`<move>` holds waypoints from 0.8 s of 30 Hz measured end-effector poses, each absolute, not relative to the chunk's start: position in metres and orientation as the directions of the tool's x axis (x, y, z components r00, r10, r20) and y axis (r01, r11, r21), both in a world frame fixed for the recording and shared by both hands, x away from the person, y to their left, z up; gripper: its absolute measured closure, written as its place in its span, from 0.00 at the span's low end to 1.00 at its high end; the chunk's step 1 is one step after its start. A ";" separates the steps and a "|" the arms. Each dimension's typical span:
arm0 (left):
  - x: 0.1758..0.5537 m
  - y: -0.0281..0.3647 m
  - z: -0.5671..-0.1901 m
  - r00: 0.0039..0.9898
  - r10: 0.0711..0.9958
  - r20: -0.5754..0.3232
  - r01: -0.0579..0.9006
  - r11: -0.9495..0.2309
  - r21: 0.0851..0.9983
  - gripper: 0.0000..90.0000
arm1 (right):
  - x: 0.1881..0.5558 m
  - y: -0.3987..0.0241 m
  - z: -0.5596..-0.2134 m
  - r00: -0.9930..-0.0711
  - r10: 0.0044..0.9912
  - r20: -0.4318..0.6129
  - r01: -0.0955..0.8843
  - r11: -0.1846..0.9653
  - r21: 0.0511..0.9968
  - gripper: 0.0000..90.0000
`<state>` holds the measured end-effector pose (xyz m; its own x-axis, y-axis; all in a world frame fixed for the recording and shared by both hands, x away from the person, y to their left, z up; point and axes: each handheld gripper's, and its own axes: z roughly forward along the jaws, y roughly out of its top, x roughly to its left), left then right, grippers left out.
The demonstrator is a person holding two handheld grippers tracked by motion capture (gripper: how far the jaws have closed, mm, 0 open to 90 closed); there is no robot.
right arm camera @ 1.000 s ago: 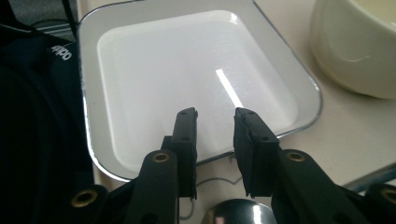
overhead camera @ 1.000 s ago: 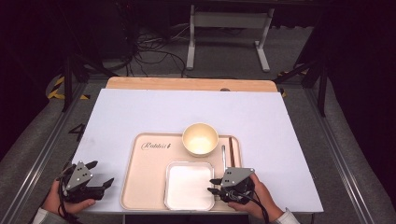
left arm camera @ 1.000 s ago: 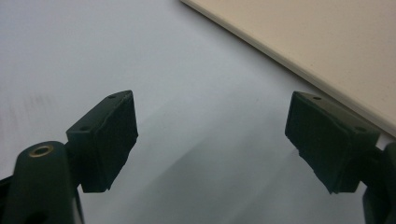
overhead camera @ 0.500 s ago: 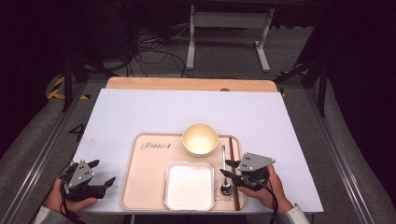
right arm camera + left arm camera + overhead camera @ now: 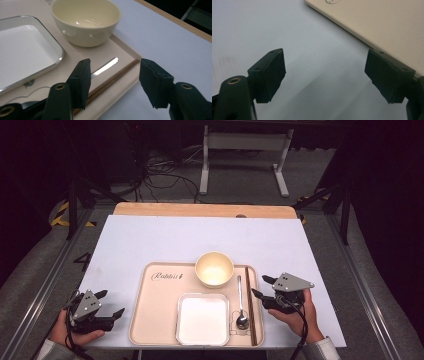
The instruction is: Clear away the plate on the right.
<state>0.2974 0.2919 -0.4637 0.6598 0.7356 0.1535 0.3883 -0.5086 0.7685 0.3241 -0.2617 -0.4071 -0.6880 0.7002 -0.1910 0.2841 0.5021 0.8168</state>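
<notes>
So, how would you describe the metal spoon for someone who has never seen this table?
Find the beige plastic tray on the white table. Near its right edge the thin silver metal spoon lies between the square white dish and the brown wooden chopsticks; it alone is shiny.

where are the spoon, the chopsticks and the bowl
spoon (image 5: 240, 302), high view, on the middle of its handle
chopsticks (image 5: 249, 305), high view, on the middle of the pair's length
bowl (image 5: 86, 21), right gripper view, on its inner wall
</notes>
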 end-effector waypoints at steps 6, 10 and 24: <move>0.301 0.291 -0.463 0.664 0.731 0.155 0.380 -0.509 0.772 0.20 | 0.328 -0.283 -0.414 -0.624 0.749 -0.222 0.316 0.502 0.805 0.38; 0.303 0.289 -0.462 0.665 0.731 0.153 0.382 -0.509 0.772 0.20 | 0.327 -0.298 -0.423 -0.585 0.778 -0.228 0.339 0.490 0.803 0.35; 0.312 0.281 -0.460 0.665 0.730 0.157 0.367 -0.503 0.783 0.19 | 0.313 -0.350 -0.451 -0.435 0.887 -0.157 0.414 0.352 0.839 0.19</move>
